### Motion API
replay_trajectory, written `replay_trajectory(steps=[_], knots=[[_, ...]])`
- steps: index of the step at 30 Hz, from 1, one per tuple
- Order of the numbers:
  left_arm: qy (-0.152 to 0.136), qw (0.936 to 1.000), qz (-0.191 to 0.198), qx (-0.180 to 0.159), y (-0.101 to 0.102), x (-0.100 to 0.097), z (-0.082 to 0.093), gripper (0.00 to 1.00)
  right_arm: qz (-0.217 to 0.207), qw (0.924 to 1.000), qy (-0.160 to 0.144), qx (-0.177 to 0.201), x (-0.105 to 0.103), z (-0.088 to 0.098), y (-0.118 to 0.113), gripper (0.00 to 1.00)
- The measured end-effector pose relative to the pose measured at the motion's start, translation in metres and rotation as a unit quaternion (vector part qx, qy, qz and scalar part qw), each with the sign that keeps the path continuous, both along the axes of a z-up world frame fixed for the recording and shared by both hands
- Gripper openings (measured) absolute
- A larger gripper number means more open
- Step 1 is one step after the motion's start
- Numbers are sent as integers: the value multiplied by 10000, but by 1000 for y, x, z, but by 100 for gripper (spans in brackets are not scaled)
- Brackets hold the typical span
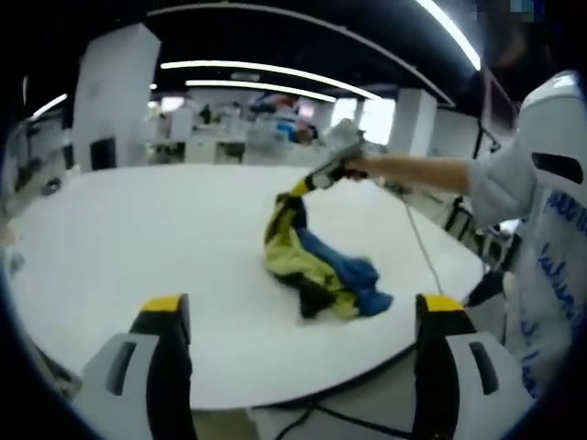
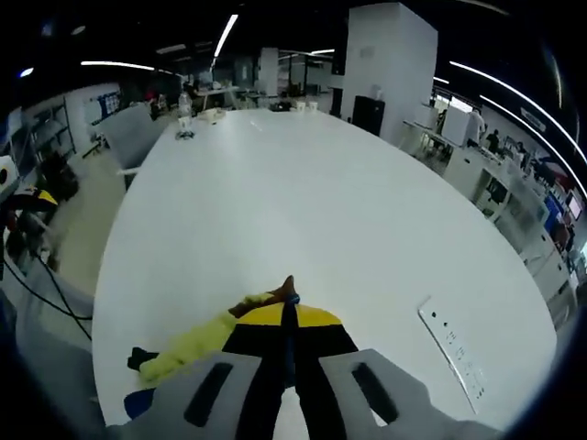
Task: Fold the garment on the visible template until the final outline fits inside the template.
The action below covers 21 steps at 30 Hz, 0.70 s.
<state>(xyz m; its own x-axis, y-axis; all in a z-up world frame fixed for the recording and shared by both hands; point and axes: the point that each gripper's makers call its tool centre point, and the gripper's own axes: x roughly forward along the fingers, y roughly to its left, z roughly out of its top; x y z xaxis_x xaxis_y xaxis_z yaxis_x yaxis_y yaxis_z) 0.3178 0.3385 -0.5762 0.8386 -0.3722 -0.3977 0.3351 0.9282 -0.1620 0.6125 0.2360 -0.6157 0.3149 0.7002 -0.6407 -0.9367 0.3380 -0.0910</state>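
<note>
We are at the opening step: lifting the crumpled garment (image 1: 316, 266) so it can be spread. Our right gripper (image 2: 289, 307) has its jaws closed together on a yellow edge of the garment, the rest trailing down to its left onto the white table (image 2: 303, 192). Our left gripper (image 1: 303, 316) hangs back with jaws wide apart, holding nothing; the garment lies ahead, between and beyond its tips. We see no template. Next, we judge, the left must reach forward and pinch a second corner.
</note>
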Motion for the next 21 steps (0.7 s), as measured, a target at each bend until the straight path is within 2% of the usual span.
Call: replay_trajectory(steps=[6, 8, 11, 17, 21], knots=[[-15, 10000, -17, 5, -1, 1, 3, 98, 91, 9997, -153, 176, -11, 29, -10, 2], [-19, 10000, -14, -4, -1, 2, 3, 98, 88, 9993, -128, 343, -19, 35, -13, 2], [-63, 9999, -114, -13, -6, 3, 5, 98, 81, 9990, -266, 348, -25, 43, -18, 2], [-110, 9996, -268, -11, -12, 5, 8, 97, 68, 9982, -241, 554, -37, 61, -26, 2], [-132, 9995, -279, -38, -13, 5, 9, 96, 80, 9977, -332, 593, -46, 69, -31, 2]])
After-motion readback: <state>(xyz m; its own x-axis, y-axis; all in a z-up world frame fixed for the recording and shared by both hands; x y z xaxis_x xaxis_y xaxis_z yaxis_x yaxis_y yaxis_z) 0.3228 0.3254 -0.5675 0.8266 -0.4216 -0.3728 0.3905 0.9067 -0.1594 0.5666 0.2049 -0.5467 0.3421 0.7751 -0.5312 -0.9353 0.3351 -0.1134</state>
